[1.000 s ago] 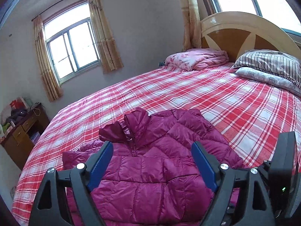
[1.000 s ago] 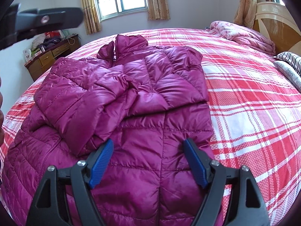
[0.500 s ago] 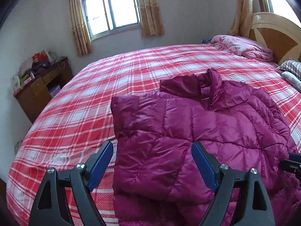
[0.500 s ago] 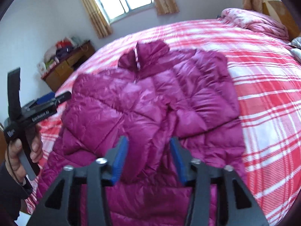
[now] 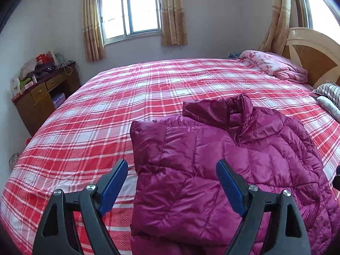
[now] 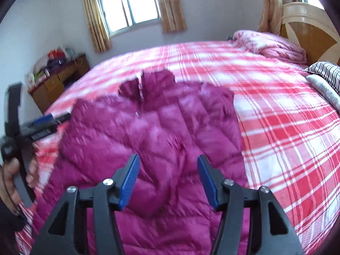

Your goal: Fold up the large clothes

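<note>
The near and left stretch of the plaid bedspread (image 5: 89, 131) lies bare, giving open passage from the bed's left edge up to the magenta puffer jacket (image 5: 212, 165), which fills the near-right part. Beyond the jacket's collar the cover runs free to the far side. A folded pink quilt (image 5: 276, 65) blocks the far right corner before the headboard (image 5: 314, 57); pillows (image 5: 329, 97) crowd the right edge. A cluttered wooden desk (image 5: 42, 97) stands beside the bed's far left.
</note>
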`<state>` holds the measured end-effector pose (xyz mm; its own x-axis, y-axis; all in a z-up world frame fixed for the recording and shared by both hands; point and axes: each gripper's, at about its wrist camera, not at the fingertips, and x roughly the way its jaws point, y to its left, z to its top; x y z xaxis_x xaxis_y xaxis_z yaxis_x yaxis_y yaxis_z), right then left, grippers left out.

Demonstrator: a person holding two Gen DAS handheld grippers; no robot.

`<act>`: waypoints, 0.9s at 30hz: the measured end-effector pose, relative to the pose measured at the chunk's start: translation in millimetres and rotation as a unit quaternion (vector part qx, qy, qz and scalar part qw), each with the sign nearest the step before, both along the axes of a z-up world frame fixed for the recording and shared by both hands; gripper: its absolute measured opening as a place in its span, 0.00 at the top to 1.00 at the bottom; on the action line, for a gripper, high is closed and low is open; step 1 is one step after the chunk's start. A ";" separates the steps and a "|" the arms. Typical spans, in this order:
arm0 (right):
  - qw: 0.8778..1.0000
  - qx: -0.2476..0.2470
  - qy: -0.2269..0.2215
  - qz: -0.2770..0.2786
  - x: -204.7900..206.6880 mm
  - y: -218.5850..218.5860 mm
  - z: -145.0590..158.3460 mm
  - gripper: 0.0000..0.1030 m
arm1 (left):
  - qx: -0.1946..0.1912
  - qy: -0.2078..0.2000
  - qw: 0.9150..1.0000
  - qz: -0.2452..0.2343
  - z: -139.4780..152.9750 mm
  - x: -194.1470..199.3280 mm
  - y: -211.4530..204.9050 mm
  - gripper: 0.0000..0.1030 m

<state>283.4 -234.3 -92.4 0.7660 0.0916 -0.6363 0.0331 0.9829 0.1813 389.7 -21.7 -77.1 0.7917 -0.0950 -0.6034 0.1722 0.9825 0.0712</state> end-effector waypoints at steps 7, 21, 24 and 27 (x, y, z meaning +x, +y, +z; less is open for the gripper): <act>0.999 -0.005 0.033 0.018 56.9 38.3 -19.3 0.47 | -0.003 0.066 0.998 0.023 -36.3 47.5 -4.1 0.17; 0.997 -0.037 0.069 -0.009 78.1 39.0 -72.0 0.48 | -0.034 0.128 0.990 0.039 -89.4 62.1 9.3 0.12; 0.996 -0.056 0.071 -0.011 77.8 44.0 -73.0 0.48 | -0.032 0.136 0.989 0.043 -91.8 64.4 9.8 0.10; 0.994 -0.075 0.078 -0.012 80.4 48.6 -75.1 0.48 | -0.024 0.137 0.989 0.046 -93.3 65.0 7.9 0.09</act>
<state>363.8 -185.7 -167.5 0.6582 -0.0299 -0.7522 0.0733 0.9970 0.0246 454.7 -13.7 -170.4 0.6053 -0.0644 -0.7934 0.0890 0.9959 -0.0129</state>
